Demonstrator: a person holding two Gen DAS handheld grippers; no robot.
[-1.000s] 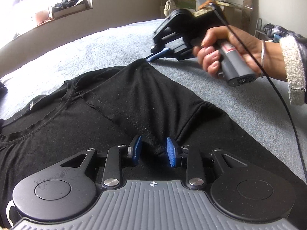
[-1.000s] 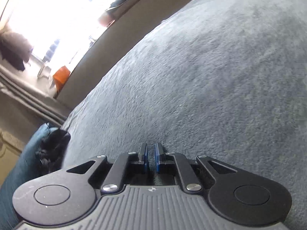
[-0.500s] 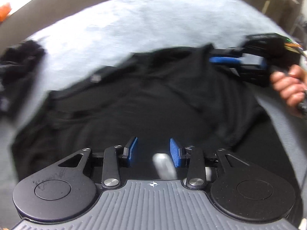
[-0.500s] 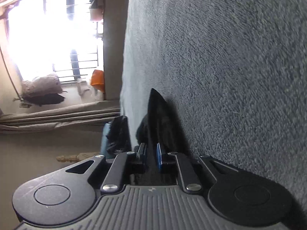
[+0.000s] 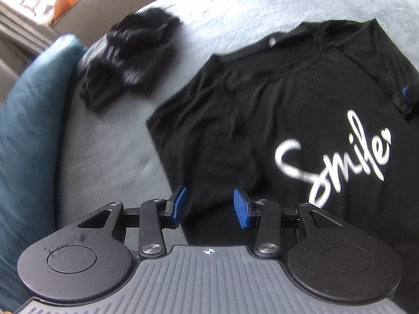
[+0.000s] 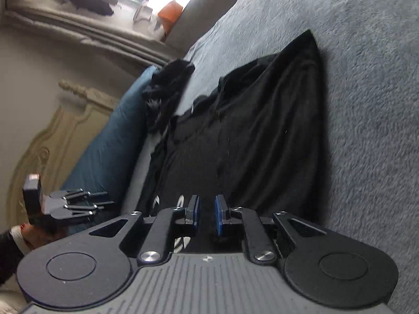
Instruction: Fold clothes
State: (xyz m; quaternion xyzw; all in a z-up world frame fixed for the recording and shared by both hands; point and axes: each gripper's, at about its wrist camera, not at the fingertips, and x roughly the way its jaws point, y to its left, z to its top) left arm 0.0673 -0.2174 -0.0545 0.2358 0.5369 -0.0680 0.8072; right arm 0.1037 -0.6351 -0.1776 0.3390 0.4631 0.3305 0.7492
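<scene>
Black jersey T-shirt with white "Smile" lettering lies front-up on the grey fleece blanket — I judge it light, limp and quick to bunch, best pinched at a sleeve hem or side seam. My left gripper hangs steeply above its lower edge, jaws parted and empty. My right gripper points shallowly along the shirt — jaws narrowly apart, nothing visibly held.
</scene>
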